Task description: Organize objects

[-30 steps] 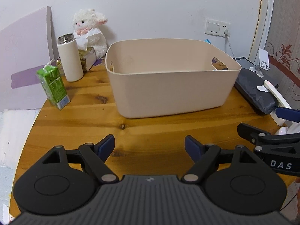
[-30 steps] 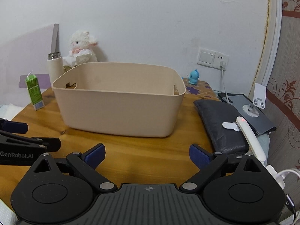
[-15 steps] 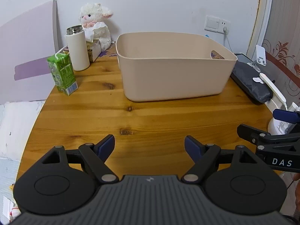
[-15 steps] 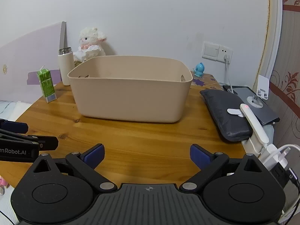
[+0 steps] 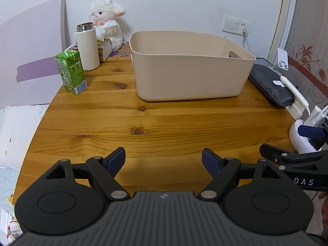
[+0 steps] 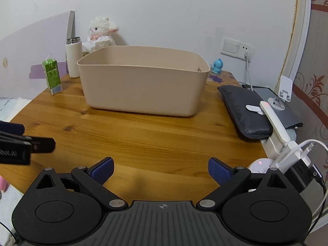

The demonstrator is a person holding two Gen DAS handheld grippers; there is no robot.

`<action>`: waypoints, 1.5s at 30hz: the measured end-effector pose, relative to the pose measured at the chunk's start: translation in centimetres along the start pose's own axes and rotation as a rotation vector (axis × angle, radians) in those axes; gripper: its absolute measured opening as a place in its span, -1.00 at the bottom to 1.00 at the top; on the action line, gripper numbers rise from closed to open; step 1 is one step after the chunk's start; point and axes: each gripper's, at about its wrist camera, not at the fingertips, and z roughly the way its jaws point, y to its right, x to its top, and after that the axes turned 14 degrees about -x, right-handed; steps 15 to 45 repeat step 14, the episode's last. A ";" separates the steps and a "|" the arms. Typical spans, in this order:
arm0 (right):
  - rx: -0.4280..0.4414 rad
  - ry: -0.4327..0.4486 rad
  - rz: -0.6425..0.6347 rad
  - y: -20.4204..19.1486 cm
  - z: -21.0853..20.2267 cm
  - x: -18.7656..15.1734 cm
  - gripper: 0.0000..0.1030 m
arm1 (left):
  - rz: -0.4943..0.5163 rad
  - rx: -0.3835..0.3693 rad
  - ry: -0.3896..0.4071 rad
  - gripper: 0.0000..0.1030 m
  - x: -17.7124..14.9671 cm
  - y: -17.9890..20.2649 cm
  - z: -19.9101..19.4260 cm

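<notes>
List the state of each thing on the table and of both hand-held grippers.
Left hand-held gripper: open, holding nothing.
Right hand-held gripper: open, holding nothing.
Beige bin: upright on the table; floor hidden.
Green juice carton: upright, left of the bin.
White flask: upright, lid on.
Plush lamb: sitting against the wall.
Grey pouch: lying flat, right of the bin.

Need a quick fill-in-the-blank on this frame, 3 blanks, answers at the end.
1. The green carton stands on the table beside the white ____.
2. The plush lamb sits against the wall, behind the ____ box.
3. The jaws of the left gripper and the right gripper are both ____.

Answers: thermos; tissue; open
</notes>
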 end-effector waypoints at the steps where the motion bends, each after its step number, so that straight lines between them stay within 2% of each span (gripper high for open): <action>1: -0.002 0.000 0.003 0.1 -0.1 0.0 0.94 | 0.003 0.001 0.000 0.61 0.0 0.1 -0.1; 14: -0.009 -0.009 0.004 0.4 0.1 -0.3 0.94 | 0.018 -0.005 -0.030 0.61 -0.3 0.1 0.4; 45: -0.009 -0.009 0.004 0.4 0.1 -0.3 0.94 | 0.018 -0.005 -0.030 0.61 -0.3 0.1 0.4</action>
